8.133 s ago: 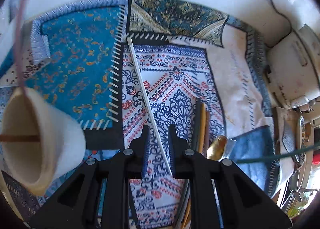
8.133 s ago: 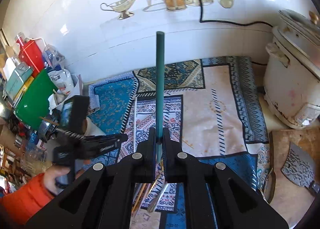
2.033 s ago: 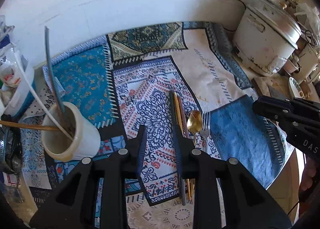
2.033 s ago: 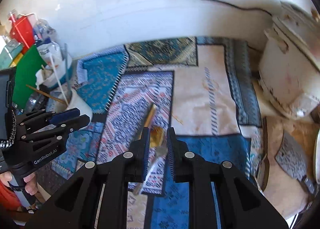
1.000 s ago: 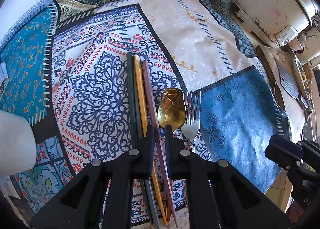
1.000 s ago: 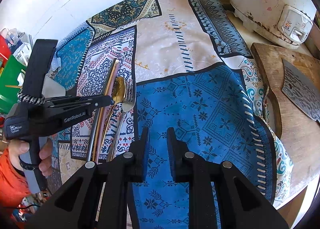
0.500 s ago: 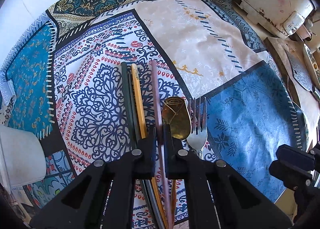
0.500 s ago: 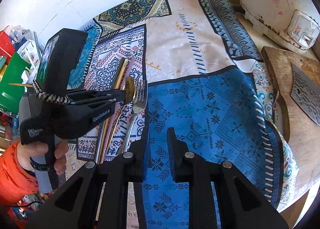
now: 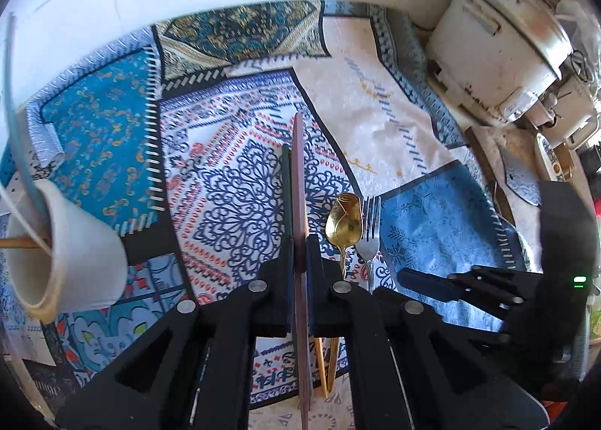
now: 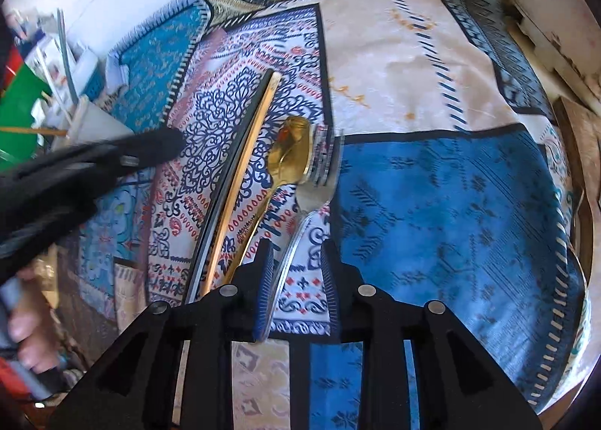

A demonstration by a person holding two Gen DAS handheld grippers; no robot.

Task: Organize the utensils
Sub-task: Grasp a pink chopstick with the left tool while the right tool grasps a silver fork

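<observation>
Gripping a pink chopstick (image 9: 299, 182), the left gripper (image 9: 299, 257) has its jaws clamped on it above the patchwork cloth (image 9: 420, 227).
Largest first: the white cup (image 9: 80, 253) stands at the cloth's left with sticks in it; the right gripper (image 10: 296, 279) hangs with jaws spread over the silver fork (image 10: 313, 193) handle; the gold spoon (image 10: 289, 152) lies touching the fork, just right of a black and a yellow chopstick (image 10: 240, 182).

both wrist views look down closely, sharing spoon (image 9: 342, 224) (image 10: 291, 152)
</observation>
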